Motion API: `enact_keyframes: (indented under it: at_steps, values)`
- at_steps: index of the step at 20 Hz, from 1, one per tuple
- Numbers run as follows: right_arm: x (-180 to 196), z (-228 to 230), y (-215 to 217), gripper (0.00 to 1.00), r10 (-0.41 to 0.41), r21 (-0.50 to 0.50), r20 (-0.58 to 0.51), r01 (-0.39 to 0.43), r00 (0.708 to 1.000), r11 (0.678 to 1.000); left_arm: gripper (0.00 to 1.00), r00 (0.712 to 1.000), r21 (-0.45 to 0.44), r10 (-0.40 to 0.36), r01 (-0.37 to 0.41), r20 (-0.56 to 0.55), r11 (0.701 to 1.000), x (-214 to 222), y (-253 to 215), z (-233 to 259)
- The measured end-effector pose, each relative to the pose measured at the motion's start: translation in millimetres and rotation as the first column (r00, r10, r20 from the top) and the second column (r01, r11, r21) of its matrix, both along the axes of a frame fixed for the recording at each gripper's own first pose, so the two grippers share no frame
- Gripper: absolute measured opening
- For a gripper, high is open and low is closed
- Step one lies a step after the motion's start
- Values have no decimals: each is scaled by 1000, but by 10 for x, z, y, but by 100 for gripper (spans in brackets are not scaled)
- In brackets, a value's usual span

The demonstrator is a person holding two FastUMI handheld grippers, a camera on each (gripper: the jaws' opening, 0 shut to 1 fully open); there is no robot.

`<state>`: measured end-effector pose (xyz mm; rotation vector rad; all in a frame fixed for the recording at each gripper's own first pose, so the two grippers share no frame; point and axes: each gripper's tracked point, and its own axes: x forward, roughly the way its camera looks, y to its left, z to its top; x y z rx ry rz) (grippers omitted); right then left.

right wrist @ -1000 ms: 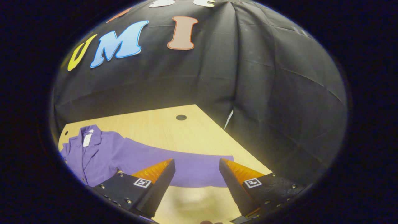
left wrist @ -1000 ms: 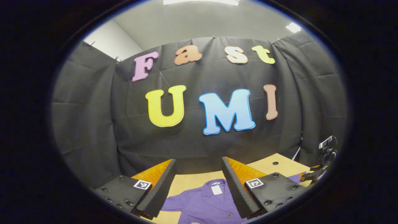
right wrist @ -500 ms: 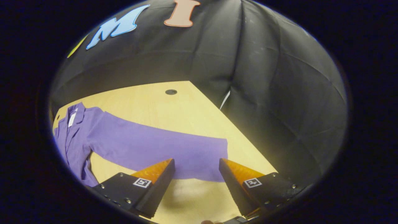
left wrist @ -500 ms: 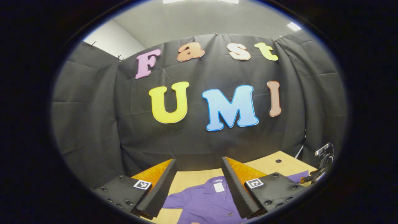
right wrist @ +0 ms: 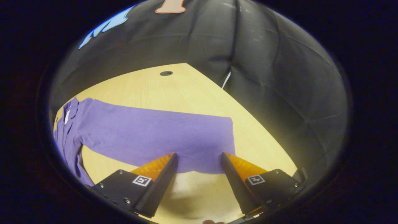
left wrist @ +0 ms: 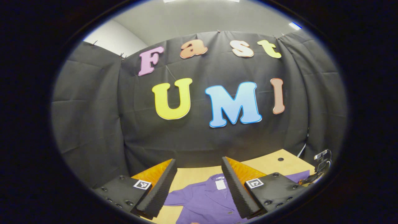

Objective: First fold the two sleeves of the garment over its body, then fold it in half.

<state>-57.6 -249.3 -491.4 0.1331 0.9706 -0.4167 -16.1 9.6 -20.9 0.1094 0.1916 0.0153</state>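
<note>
Black hole [right wrist: 166,73] in table [right wrist: 186,93] beyond sleeve [right wrist: 155,133].

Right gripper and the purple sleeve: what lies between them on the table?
In the right gripper view, bare wooden table, with a shadow on it, lies between the open right gripper and the edge of the sleeve.

Black cloth walls [left wrist: 93,124] surround a pale wooden table [right wrist: 192,93] under a grey ceiling [left wrist: 192,15].
</note>
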Motion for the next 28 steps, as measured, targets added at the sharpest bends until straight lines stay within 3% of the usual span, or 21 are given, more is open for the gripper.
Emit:
enact_keyframes:
  at_steps: [4, 7, 9, 11, 13, 15, 17, 22, 28]
  values:
    - [8, -16, 65, 92, -38, 71, 31, 36, 999, 997, 93, 1000, -5, 1, -1, -3, 1000, 19, -19, -11]
    - [11, -7, 84, 88, -16, 89, 21, 14, 1000, 996, 93, 1000, -11, -5, 5, -7, 1000, 17, -42, -19]
    - [45, -24, 124, 65, -12, 80, 5, 12, 1000, 997, 93, 1000, -13, -3, 3, -5, 1000, 13, -40, -14]
    - [73, -26, 194, 64, -10, 108, 13, 8, 1000, 994, 93, 1000, -15, 0, 0, -4, 1000, 14, -31, -10]
    - [99, -23, 259, 30, -9, 88, 1, 9, 1000, 996, 93, 1000, -16, 5, -5, -6, 1000, 7, -25, -14]
    - [86, -53, 278, 29, 9, 80, -6, -8, 1000, 997, 93, 1000, -22, 9, -9, -7, 1000, 1, -24, -15]
    - [160, -40, 271, 7, 17, 59, -34, -15, 999, 998, 93, 1000, -26, 12, -12, -10, 1000, -5, -22, -22]
    - [246, 29, 280, 7, 39, 47, -71, -36, 997, 998, 93, 1000, -35, 23, -23, -10, 999, -9, -1, -21]
    - [615, 280, 649, 7, 86, 82, 5, -86, 996, 993, 93, 998, -49, 57, -58, -20, 997, -26, 135, -35]
